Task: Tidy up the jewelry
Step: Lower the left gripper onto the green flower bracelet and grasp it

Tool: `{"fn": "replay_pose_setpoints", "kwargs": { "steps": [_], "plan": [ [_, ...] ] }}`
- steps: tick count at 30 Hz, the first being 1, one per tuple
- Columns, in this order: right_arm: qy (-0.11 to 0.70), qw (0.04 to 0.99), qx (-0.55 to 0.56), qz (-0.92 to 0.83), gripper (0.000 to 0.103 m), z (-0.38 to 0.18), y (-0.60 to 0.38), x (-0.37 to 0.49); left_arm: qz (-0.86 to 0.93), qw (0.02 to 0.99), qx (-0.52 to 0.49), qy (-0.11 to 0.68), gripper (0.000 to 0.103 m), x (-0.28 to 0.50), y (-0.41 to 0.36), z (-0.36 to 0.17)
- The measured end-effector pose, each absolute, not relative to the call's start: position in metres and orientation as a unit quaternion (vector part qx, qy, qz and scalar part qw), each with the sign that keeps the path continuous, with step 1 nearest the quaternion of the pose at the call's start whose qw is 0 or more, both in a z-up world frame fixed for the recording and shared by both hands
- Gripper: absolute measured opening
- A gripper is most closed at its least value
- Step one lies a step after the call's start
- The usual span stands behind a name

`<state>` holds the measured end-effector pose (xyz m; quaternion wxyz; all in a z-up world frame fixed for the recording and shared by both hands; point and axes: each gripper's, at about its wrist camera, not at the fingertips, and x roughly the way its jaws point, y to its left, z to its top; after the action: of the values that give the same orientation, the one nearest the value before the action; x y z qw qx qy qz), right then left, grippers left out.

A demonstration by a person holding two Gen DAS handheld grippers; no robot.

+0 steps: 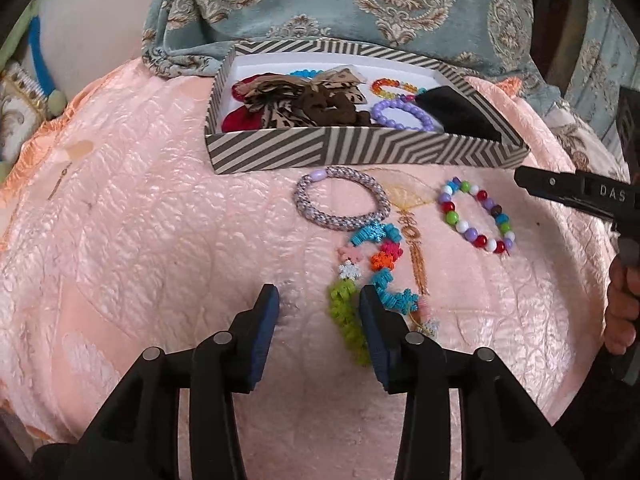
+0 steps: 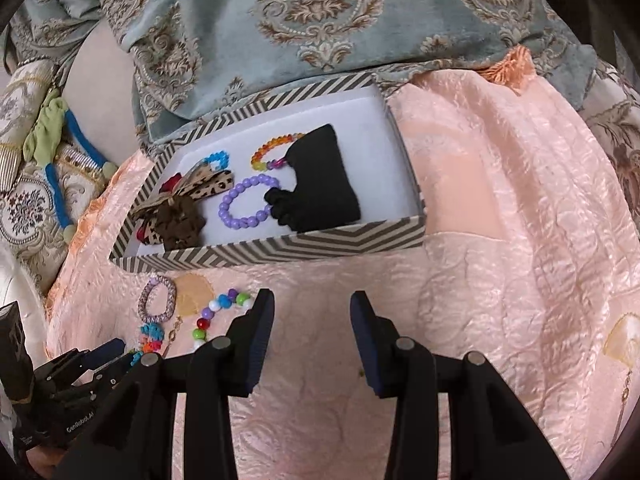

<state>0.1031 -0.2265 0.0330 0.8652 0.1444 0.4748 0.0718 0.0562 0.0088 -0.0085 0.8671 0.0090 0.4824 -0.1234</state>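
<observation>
the left hand-held gripper (image 1: 319, 300) stands open over the peach quilted bedspread (image 1: 160, 240), the multicoloured snowflake-bead bracelet (image 1: 372, 264) just right of centre; the right hand-held gripper (image 2: 312, 306) is open and empty near the grey-and-cream striped cardboard box (image 2: 280, 246).

Left gripper (image 1: 319, 308) fingers apart, right gripper (image 2: 312, 312) likewise

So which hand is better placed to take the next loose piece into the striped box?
Probably the left. The left gripper is open right beside the colourful lace band, one finger touching it. The right gripper is open over bare cloth, beside the multicoloured bead bracelet.
</observation>
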Motion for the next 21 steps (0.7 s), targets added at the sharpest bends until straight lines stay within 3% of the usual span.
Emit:
{"fn": "replay_pose_setpoints", "kwargs": {
  "steps": [7, 9, 11, 16, 21],
  "plan": [
    [0.479, 0.864, 0.138, 0.076, 0.042, 0.031, -0.223, 0.102, -0.123, 0.869, 0.016, 0.478, 0.025, 0.059, 0.008, -0.011],
    [0.479, 0.863, 0.137, 0.078, 0.042, 0.031, -0.222, 0.102, -0.116, 0.872, 0.020, 0.476, 0.018, 0.060, 0.008, -0.011],
    [0.476, 0.865, 0.138, 0.082, 0.042, 0.032, -0.221, 0.102, -0.109, 0.873, 0.023, 0.474, 0.000, 0.060, 0.011, -0.010],
    [0.446, 0.868, 0.136, 0.169, 0.042, 0.045, -0.190, 0.104, -0.098, 0.873, 0.001, 0.478, 0.000, 0.061, 0.022, -0.008],
    [0.446, 0.857, 0.058, 0.250, 0.040, 0.044, -0.120, 0.116, -0.091, 0.873, -0.004, 0.480, 0.000, 0.059, 0.027, -0.007]
  ]
}}
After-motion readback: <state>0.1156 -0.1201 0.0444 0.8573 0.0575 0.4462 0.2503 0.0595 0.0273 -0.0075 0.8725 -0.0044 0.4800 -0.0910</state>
